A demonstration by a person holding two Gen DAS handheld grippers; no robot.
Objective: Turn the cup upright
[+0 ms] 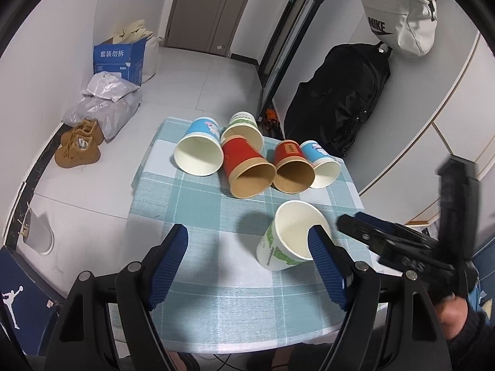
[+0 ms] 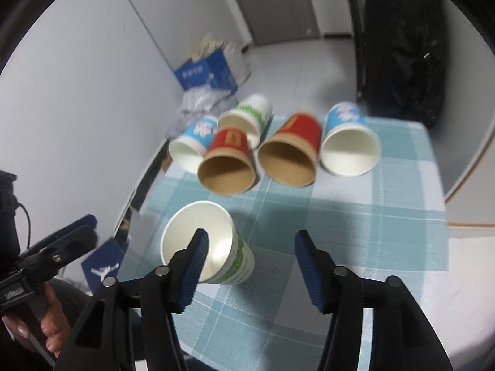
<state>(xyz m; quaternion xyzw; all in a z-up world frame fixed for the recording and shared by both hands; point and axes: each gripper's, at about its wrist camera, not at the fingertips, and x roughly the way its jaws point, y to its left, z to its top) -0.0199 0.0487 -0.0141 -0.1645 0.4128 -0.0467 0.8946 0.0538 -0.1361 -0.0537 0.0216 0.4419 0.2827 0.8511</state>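
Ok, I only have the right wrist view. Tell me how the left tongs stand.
Observer: The left tongs are open wide and grip nothing; the near green-print cup sits by their right finger.
Operator: Report what's on the floor left of the table.
Observer: A pair of brown shoes lies there, out of your frame.
Operator: Now check above the black backpack.
Observer: A white Nike bag hangs just above it.
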